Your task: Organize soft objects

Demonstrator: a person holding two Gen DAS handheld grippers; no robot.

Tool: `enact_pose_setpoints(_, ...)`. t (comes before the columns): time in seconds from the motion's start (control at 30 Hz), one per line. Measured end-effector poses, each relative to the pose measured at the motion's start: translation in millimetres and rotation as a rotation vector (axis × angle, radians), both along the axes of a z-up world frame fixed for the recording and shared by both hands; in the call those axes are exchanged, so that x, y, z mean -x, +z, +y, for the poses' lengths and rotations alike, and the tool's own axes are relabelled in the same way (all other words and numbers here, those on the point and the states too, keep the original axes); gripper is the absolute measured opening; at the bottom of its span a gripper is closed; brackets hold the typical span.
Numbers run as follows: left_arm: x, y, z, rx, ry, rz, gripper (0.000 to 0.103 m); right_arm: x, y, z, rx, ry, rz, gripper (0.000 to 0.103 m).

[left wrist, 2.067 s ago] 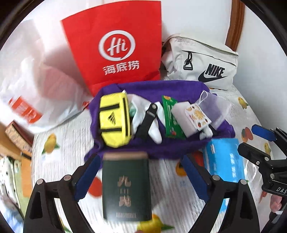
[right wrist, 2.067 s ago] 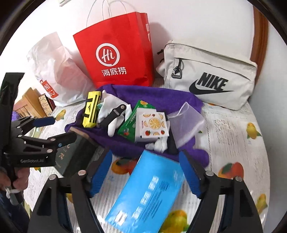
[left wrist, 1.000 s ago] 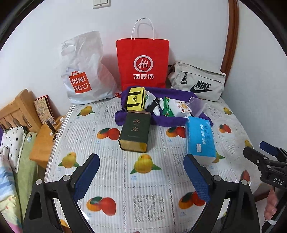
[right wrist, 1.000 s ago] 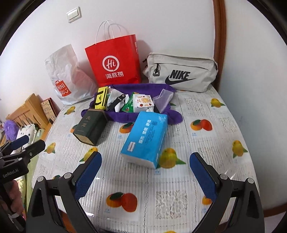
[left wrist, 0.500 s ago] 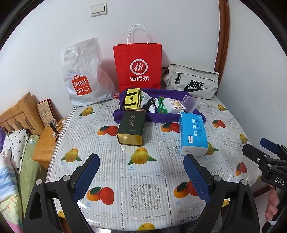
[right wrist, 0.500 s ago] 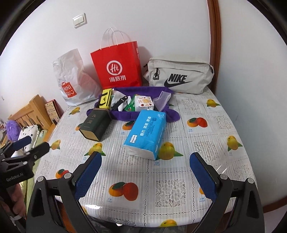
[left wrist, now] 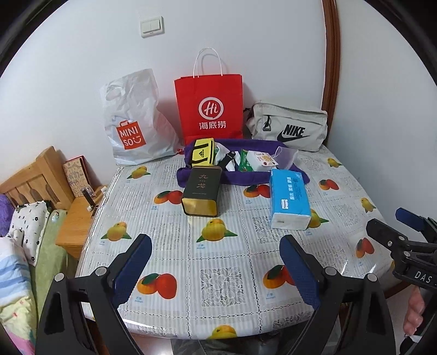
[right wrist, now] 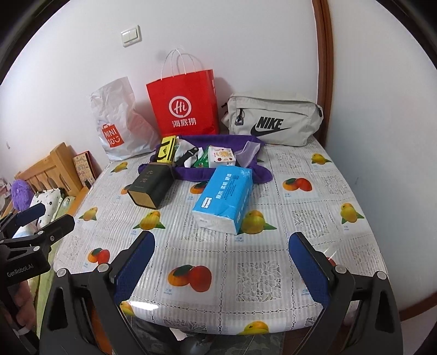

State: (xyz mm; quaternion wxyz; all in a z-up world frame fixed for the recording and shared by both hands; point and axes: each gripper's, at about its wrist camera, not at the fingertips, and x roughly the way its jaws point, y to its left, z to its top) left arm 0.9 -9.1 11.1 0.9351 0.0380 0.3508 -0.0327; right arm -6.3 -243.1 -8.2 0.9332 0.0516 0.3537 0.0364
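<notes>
A: What did the room look like?

B: White walls, a light switch [left wrist: 152, 26], and a counter [left wrist: 226, 259] under a fruit-print cloth, with a wooden bed frame [left wrist: 32, 180] to its left.

A: And along the wall?

B: A white plastic bag [left wrist: 133, 120], a red paper bag [left wrist: 209, 105] and a grey waist bag [left wrist: 288, 131] stood in a row at the back.

A: Where were the soft things?

B: On a purple cloth [left wrist: 240, 179] just in front of the red bag lay a yellow pouch [left wrist: 202, 152], a green packet [left wrist: 245, 163] and a small white pack [left wrist: 263, 159]. A dark green tin [left wrist: 201, 192] lay at the cloth's near edge, and a blue tissue pack [left wrist: 288, 200] lay to its right, apart from it.

A: The grippers?

B: The left gripper [left wrist: 215, 269] and the right gripper [right wrist: 222, 269] both hung over the near edge of the counter, jaws spread wide and holding nothing, well short of everything.
</notes>
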Motion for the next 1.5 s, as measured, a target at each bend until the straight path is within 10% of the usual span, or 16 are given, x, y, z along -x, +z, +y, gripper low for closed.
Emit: enact_pose_setpoints(1.5, 19, 4, 3, 0.001, 0.005, -0.008, 0.095, 24, -3, 8, 0.001, 0.027, -0.018, 0.098)
